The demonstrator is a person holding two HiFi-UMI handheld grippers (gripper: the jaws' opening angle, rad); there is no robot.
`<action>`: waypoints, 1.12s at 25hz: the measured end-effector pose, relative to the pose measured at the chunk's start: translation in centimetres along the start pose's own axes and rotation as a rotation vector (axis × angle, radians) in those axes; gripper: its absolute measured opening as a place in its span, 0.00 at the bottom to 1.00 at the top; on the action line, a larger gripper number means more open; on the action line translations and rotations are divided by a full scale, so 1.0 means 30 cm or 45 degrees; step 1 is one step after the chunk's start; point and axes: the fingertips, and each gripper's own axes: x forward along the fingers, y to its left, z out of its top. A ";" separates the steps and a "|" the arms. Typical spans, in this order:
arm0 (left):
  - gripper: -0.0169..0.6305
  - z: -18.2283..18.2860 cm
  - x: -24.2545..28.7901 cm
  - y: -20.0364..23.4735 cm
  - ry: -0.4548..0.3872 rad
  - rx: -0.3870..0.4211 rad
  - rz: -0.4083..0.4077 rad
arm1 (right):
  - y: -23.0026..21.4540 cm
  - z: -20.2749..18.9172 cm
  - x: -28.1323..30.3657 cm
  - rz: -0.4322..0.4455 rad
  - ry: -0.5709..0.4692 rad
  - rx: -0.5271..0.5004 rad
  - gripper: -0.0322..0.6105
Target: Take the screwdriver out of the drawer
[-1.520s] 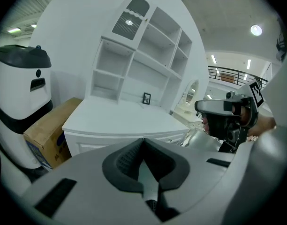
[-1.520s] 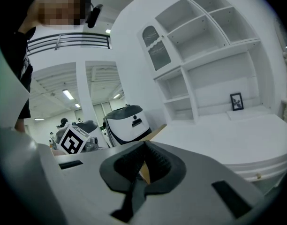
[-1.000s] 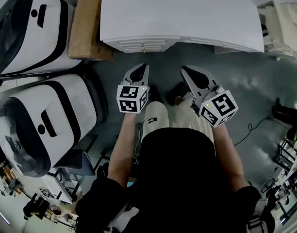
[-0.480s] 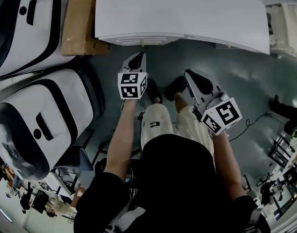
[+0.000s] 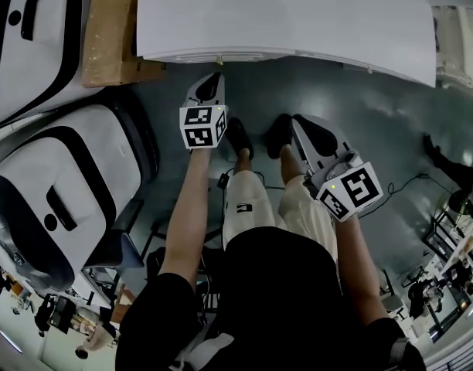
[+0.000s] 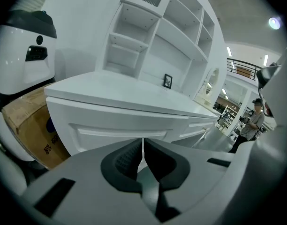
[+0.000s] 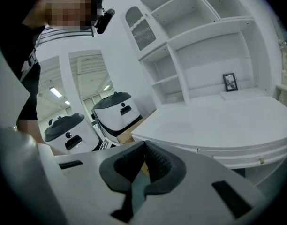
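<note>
No screwdriver shows in any view. The white desk (image 5: 283, 14) has its left drawer (image 6: 110, 128) closed, with a small knob (image 5: 219, 58) on the front edge. My left gripper (image 5: 215, 78) is shut and empty, its tips just short of that drawer front, which fills the left gripper view beyond the shut left gripper (image 6: 142, 154). My right gripper (image 5: 294, 120) hangs further back over the floor, above the person's shoes. It is also shut on nothing, and the right gripper (image 7: 144, 159) looks across at the desk from the side.
A cardboard box (image 5: 109, 37) stands against the desk's left end. Two big white-and-black machines (image 5: 59, 199) crowd the left side. Open white shelves (image 6: 157, 46) with a small picture frame (image 7: 230, 82) rise behind the desktop. Cables lie on the grey floor (image 5: 391, 122) at right.
My left gripper has moved forward and down to the desk's drawer front. The right gripper has sunk a little and lags behind. Both stayed shut.
</note>
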 end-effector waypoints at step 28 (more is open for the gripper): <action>0.26 -0.142 0.285 0.146 0.135 -0.126 0.050 | -0.088 -0.117 0.065 -0.057 0.064 0.097 0.08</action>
